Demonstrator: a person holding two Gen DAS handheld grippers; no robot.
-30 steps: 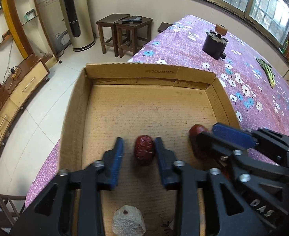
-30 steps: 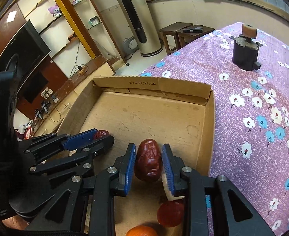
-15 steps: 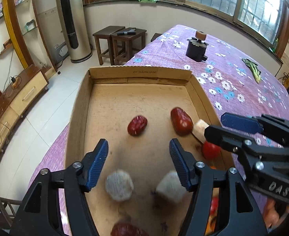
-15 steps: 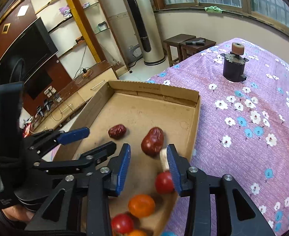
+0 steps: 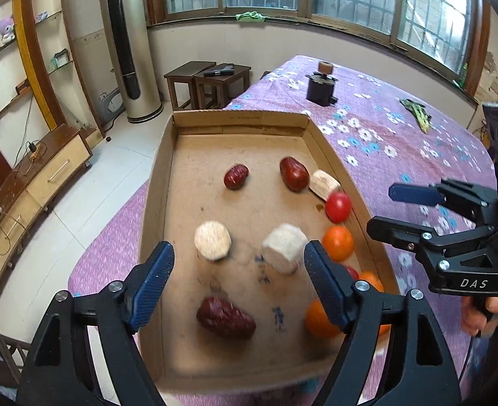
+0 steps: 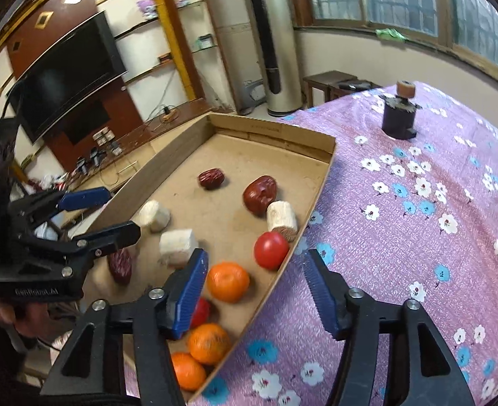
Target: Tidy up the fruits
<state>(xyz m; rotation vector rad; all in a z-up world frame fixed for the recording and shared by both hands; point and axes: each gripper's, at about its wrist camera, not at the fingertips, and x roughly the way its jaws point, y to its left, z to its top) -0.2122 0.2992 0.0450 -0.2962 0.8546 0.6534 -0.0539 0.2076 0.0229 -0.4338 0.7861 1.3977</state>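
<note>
Left hand-held gripper (image 5: 237, 264): spread wide, nothing held, hovering above the near half of the cardboard tray (image 5: 154, 203). Just beyond its fingertips, two pale cut chunks side by side, the left chunk (image 5: 212, 239) and the right chunk (image 5: 284, 247) apart from each other. Nearer, between the fingers, a wrinkled near date (image 5: 225, 318) lying on the tray floor.

Right hand-held gripper (image 6: 254, 287): likewise wide open and empty, straddling the tray's right wall, left finger over the fruit, right finger over the purple flowered cloth (image 6: 418, 220).

Farther in, a small far date (image 5: 236, 176) to the left and a larger red date (image 5: 294, 174) to the right, the latter touching a third pale chunk (image 5: 324, 184) by the right wall. Along that wall toward the near end: a red tomato (image 5: 338, 206), then an orange (image 5: 337, 243), then more oranges and something red, partly hidden behind the left gripper's finger.

Well beyond the tray on the cloth, a dark jar (image 5: 320, 86) with a brown top.
</note>
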